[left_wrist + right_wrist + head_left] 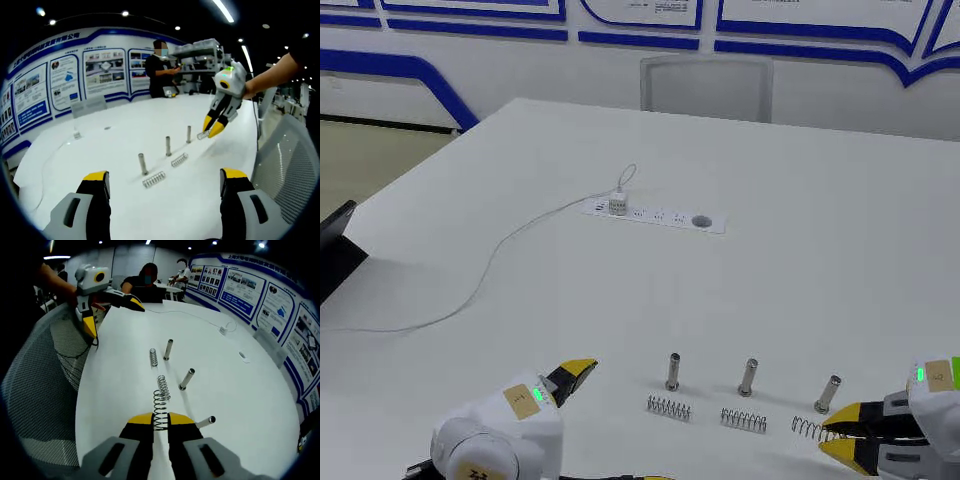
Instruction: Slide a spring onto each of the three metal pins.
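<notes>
Right gripper view: 0 of 3 done. All three short silver metal pins [186, 378] stand bare on the white table [240, 405]. My right gripper [160, 423] pinches the near end of one thin steel coil spring [160, 407], which runs fwd from the tips. Its pin is just beside, to the right. Other 2 springs [163, 385] lie next to their pins. Left gripper [164, 175] is spread wide, empty, nr the leftmost pin.

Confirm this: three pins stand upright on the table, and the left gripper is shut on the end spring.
Wrong gripper. The right gripper is shut on the end spring, as the right gripper view shows; the left gripper is open. The three pins do stand upright on the table.
</notes>
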